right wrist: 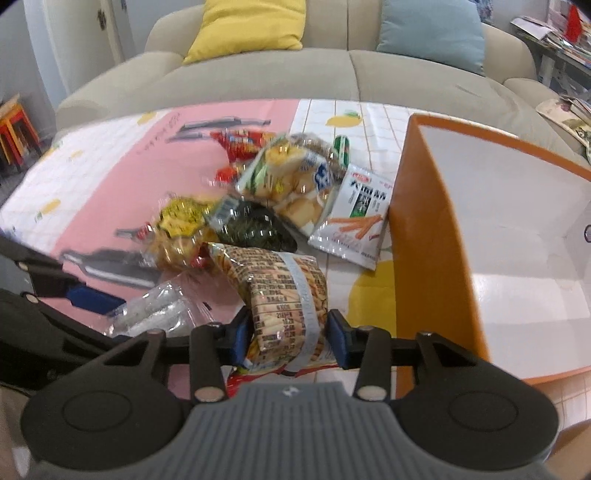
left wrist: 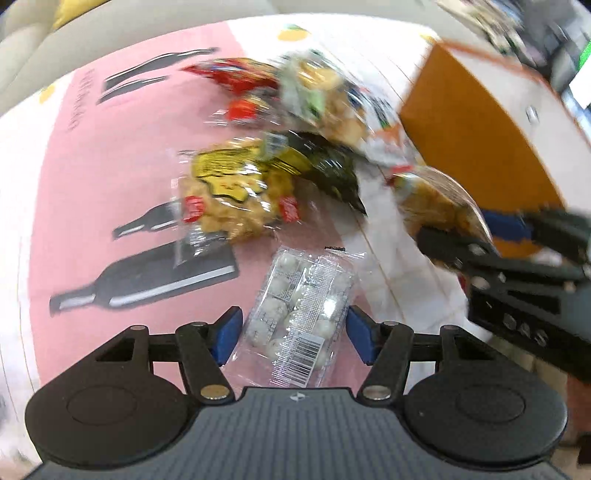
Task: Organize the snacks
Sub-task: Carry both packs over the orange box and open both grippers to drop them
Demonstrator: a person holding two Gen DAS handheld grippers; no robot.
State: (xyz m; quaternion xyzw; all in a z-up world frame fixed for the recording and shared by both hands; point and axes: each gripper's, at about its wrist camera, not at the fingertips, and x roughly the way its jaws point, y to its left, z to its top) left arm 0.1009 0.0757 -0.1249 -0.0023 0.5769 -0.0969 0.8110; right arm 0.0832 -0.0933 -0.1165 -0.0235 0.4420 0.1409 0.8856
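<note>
Setting: a home living room. Evidence in the right wrist view: a beige upholstered sofa [right wrist: 258, 74] carrying a yellow cushion [right wrist: 251, 26] and a light blue cushion [right wrist: 432, 33], positioned directly behind a low table [right wrist: 92, 177] covered with a pink-and-white lemon-print cloth. Further evidence: stacked red and yellow stools [right wrist: 16, 129] at the left edge and a shelf of magazines [right wrist: 565, 33] at the upper right.

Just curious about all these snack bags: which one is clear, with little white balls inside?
The clear packet between the left gripper's blue fingers; it alone shows white balls and a barcode. The others are printed or hold yellow snacks.
</note>
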